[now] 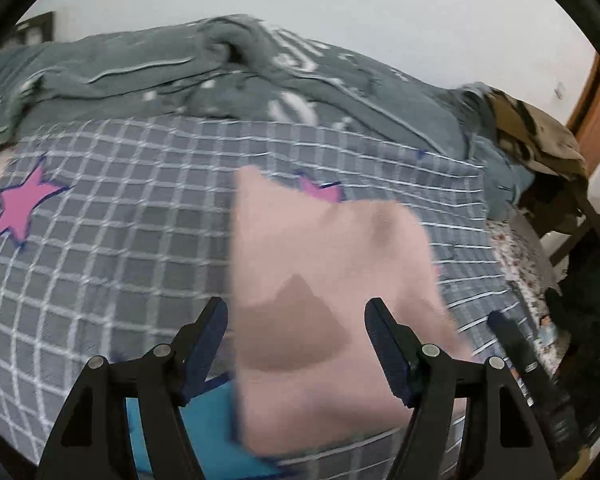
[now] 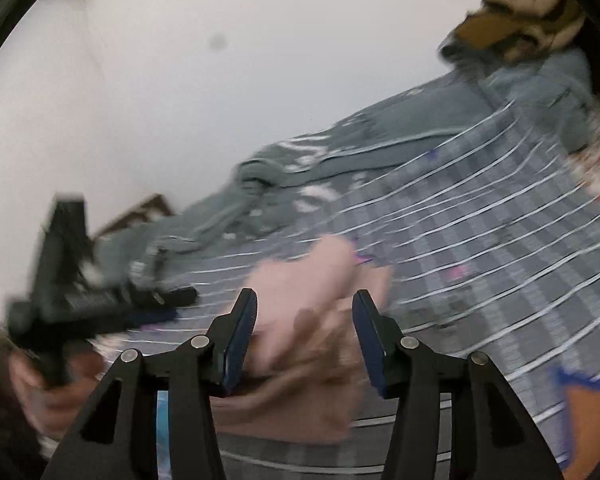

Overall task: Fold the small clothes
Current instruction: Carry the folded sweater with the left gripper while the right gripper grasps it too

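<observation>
- The pink garment (image 1: 324, 280) is spread on the checked bedspread (image 1: 120, 240), where a flat, soft surface is offered for folding; a blue cloth (image 1: 204, 420) is seen partly under its near edge.
- In the left wrist view, the garment is found between and just ahead of the fingers of the left gripper (image 1: 296, 344). The jaws are parted and neither pad is seen pressing on the fabric, so the cloth is judged released, not gripped.
- In the right wrist view, the right gripper (image 2: 304, 340) is also held with its jaws apart, the bunched pink fabric lying between and beyond them; blur hides whether a pad touches it, but no pinch is seen.
- Both tools are judged to be kept low and close over the garment so a fresh hold on an edge can be taken.
- A grey blanket (image 1: 220, 72) is left heaped toward the wall, well apart from the garment.
- The left tool is seen from the right camera, held in a hand (image 2: 56, 396).
</observation>
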Available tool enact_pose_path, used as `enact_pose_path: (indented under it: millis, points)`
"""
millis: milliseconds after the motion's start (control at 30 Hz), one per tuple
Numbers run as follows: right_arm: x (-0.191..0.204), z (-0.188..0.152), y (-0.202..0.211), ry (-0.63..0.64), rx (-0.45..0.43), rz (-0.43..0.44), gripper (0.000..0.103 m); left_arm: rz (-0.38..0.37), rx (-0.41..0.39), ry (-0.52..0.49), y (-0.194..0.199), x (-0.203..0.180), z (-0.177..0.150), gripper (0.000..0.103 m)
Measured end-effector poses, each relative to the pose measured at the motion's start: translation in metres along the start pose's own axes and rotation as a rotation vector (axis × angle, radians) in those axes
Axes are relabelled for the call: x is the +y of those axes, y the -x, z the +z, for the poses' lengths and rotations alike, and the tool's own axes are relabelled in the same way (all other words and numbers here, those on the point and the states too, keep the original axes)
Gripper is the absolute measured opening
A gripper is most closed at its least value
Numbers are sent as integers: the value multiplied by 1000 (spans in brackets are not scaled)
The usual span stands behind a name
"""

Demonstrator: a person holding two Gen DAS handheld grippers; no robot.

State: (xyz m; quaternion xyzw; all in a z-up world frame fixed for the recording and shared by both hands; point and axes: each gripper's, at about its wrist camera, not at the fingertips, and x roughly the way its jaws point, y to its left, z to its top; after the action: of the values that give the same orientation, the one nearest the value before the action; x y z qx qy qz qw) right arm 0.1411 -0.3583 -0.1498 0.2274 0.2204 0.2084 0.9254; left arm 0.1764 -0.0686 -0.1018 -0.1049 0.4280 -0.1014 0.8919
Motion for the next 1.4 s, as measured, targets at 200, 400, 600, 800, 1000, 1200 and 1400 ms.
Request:
enact_pose_path:
  millis: [200, 400, 600, 800, 1000, 1200, 1400]
  points:
    - [30, -18, -37, 33, 96, -14, 52, 9, 12, 48, 9, 36, -18, 69]
    - [41, -26, -17, 182, -45, -189, 5, 0, 12, 45, 15, 45, -31, 69]
    - [2, -34, -29, 97, 114, -296, 5, -34, -9, 8, 12, 40, -34, 69]
    - [8, -27, -26, 109, 105, -249, 25, -88, -47, -17, -4, 32, -21, 69]
    - [20, -4, -46, 134, 70, -227, 41, -77, -86, -37, -27, 30, 7, 70]
    - [20, -7, -88, 206, 169, -305, 15, -91, -146, -67, -46, 42, 19, 70]
    - [9, 5, -37, 182, -29, -208, 12, -210, -112, 78, -53, 67, 15, 70]
